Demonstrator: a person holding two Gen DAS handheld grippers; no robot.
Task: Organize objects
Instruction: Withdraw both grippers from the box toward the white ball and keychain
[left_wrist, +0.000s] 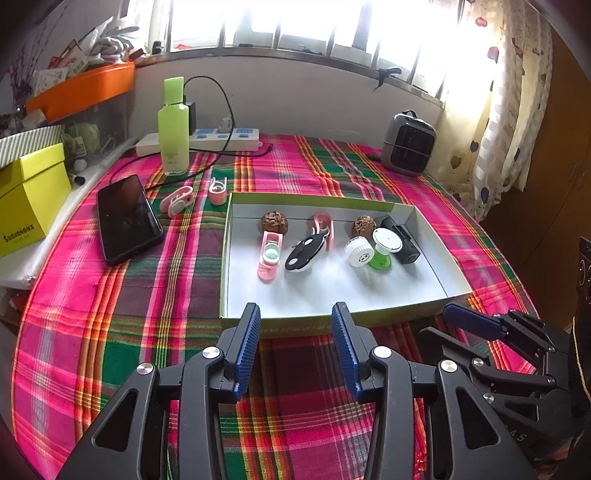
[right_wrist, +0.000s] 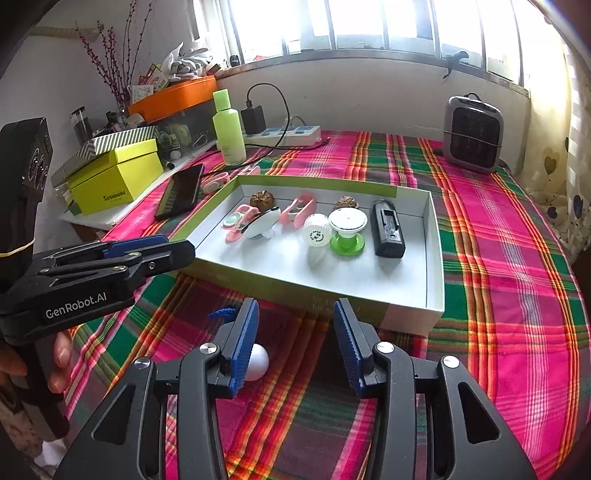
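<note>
A shallow white tray with a green rim (left_wrist: 317, 199) (right_wrist: 436, 254) lies on the plaid cloth. In it are two walnuts (left_wrist: 275, 221), pink clips (left_wrist: 269, 258), a black-and-white oval gadget (left_wrist: 304, 254), a white ribbed cap (right_wrist: 316, 230), a green-and-white suction knob (right_wrist: 347, 229) and a black charger (right_wrist: 386, 229). Two more pink clips (left_wrist: 177, 199) lie on the cloth left of the tray. My left gripper (left_wrist: 295, 317) stands open at the tray's near edge, with nothing in it. My right gripper (right_wrist: 295, 314) is open too. A white ball (right_wrist: 258, 360) lies on the cloth, part hidden behind its left finger.
A black phone (left_wrist: 127, 218), a green bottle (left_wrist: 173, 125) and a power strip (left_wrist: 221, 138) lie at the back left. A yellow box (left_wrist: 29, 195) stands at the left edge and a small grey heater (left_wrist: 408, 144) at the back right. A hand (right_wrist: 61, 354) holds the left gripper.
</note>
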